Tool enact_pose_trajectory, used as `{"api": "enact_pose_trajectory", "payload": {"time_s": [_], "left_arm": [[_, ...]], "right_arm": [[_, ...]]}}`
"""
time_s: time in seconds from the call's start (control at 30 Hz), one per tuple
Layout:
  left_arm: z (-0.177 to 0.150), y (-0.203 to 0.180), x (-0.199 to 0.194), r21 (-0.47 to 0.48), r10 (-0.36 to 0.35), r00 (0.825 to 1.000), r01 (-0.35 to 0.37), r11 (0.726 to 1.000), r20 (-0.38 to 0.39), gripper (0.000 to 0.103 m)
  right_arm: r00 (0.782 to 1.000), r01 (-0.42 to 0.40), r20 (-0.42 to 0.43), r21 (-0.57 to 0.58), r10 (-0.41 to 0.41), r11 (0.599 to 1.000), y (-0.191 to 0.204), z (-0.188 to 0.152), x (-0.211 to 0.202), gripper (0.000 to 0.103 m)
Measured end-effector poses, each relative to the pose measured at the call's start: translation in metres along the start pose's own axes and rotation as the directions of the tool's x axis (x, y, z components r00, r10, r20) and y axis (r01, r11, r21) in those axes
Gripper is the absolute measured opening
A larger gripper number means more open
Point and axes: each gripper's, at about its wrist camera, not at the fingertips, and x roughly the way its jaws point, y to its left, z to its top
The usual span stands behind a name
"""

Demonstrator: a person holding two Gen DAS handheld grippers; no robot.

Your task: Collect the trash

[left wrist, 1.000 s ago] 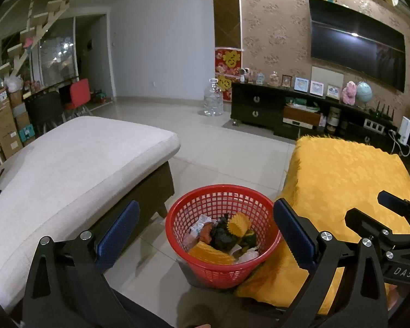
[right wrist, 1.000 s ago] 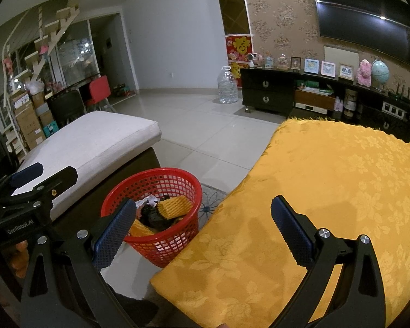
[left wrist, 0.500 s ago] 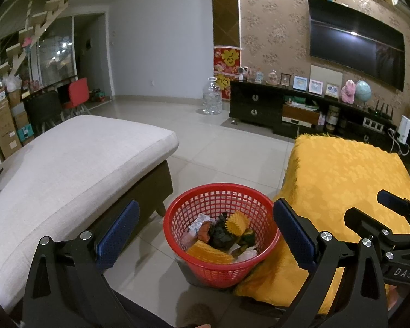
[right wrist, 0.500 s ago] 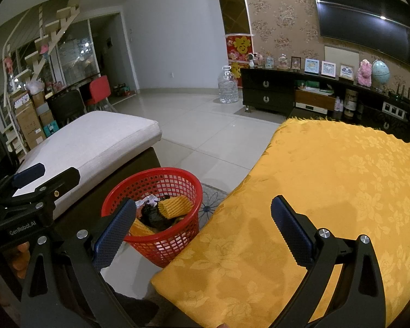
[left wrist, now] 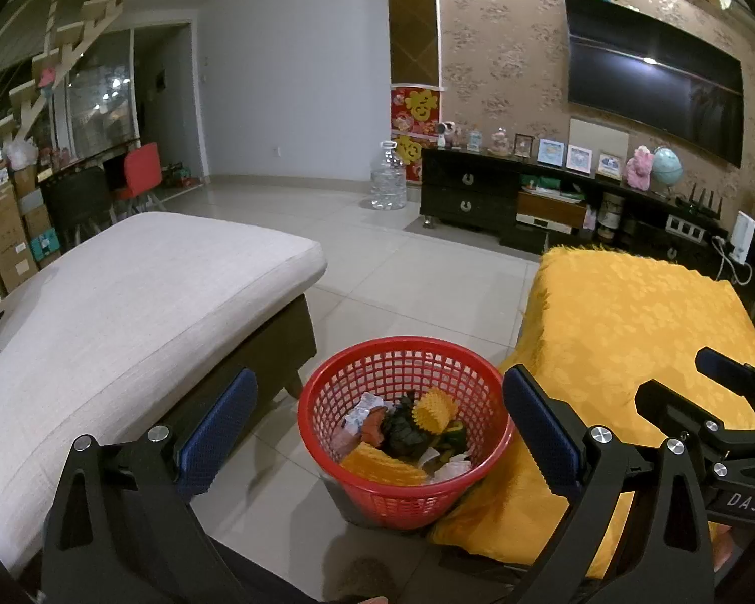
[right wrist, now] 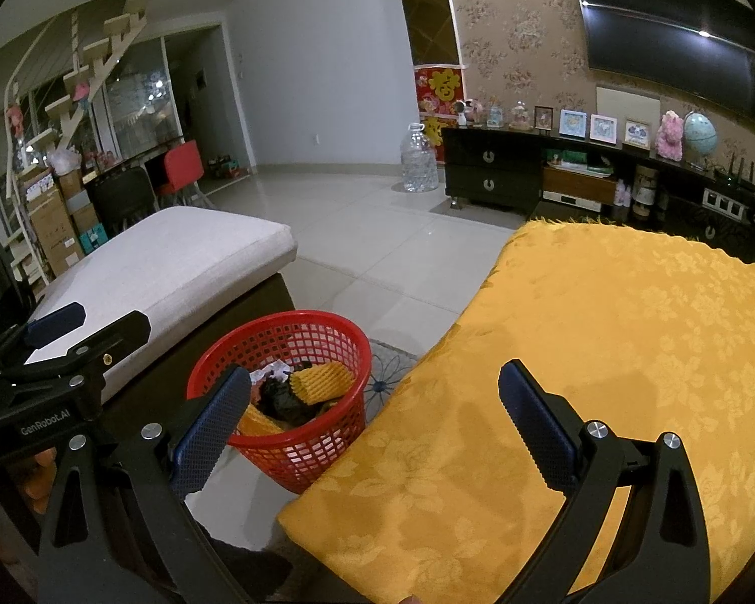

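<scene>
A red mesh basket [left wrist: 377, 496] stands on the tiled floor between a sofa and a yellow-covered table. It holds several pieces of trash [left wrist: 407, 428]: yellow foam netting, dark wrappers and white paper. It also shows in the right wrist view [right wrist: 297, 448]. My left gripper [left wrist: 380, 435] is open and empty, above and in front of the basket. My right gripper [right wrist: 372, 428] is open and empty, over the near corner of the yellow cloth [right wrist: 604, 352]. The right gripper shows at the right edge of the left wrist view [left wrist: 720, 418].
A beige sofa cushion [left wrist: 126, 302] lies at the left. The yellow-covered table [left wrist: 629, 312] is at the right. A dark TV cabinet [left wrist: 528, 196] and a water jug [left wrist: 387, 176] stand at the far wall. Boxes and chairs [left wrist: 75, 201] are at the far left.
Both views barely shift; the left gripper has drifted slightly, so the basket sits a little higher in its view. Both grippers stay open and empty.
</scene>
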Motion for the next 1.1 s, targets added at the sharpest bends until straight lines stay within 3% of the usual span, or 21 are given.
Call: {"api": "enact_pose_trajectory", "payload": {"time_s": [1.1], "left_arm": [[-0.003,-0.012,0.005,0.015,-0.029,1.0,0.029,0.999,-0.012,0.095]], "right_arm": [[0.998,0.06,0.002,0.062,-0.06,0.996,-0.033,-0.002,-0.008,0.096]]}}
